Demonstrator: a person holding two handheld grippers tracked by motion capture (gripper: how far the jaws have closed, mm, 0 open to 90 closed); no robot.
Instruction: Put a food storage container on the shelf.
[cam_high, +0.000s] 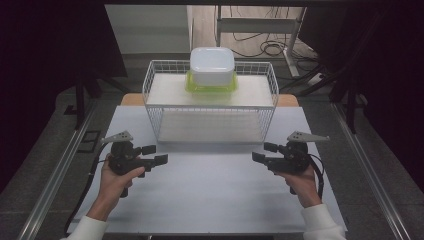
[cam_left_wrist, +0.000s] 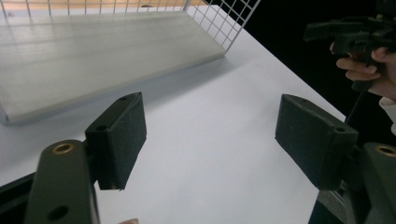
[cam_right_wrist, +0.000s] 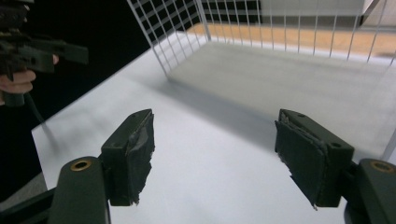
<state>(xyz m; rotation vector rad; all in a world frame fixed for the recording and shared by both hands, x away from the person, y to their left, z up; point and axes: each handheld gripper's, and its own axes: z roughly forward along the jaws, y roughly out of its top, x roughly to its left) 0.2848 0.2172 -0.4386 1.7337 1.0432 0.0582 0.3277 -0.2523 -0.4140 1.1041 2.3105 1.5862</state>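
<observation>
White wire rack (cam_high: 210, 102) carries a stacked container (cam_high: 212, 67) on top; left gripper (cam_high: 156, 155) and right gripper (cam_high: 264, 152) flank it, fingers apart, empty, ready to reach.

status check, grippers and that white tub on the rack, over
Left gripper and right gripper both open, empty, low over the table. White container sits on green lid atop wire rack. Nothing between.
</observation>
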